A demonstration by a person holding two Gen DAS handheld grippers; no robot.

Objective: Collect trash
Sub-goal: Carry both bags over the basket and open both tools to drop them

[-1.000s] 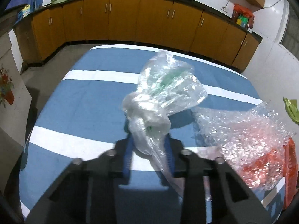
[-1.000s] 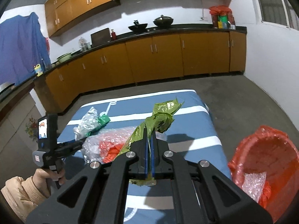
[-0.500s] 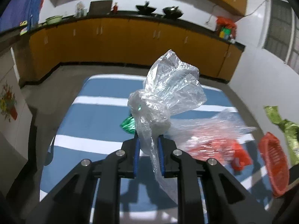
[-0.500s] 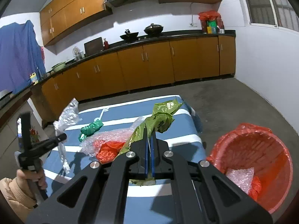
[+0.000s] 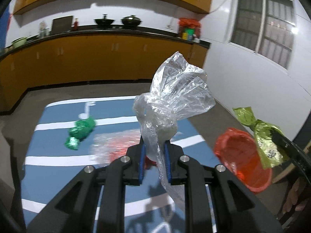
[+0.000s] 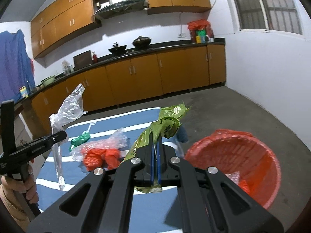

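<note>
Trash rides in both tongs: the left gripper (image 5: 154,153) clenches a knotted clear plastic bag (image 5: 175,99), the right gripper (image 6: 155,153) a crumpled olive-green wrapper (image 6: 165,124), both raised, apparently bound for the red-lined bin (image 6: 258,167) beside the blue striped table (image 6: 101,122).

Red bin (image 6: 250,153) open-topped off table's (image 6: 136,116) right edge; green wad (image 6: 80,138), bubble wrap (image 6: 108,141) and red bags (image 6: 101,156) clutter mid-surface.

cabinets (image 6: 136,81): orange, along wall | counter: two dark woks (image 6: 117,49) | window (image 5: 262,27): barred, perhaps | blue cloth (image 6: 13,62): hanging left
</note>
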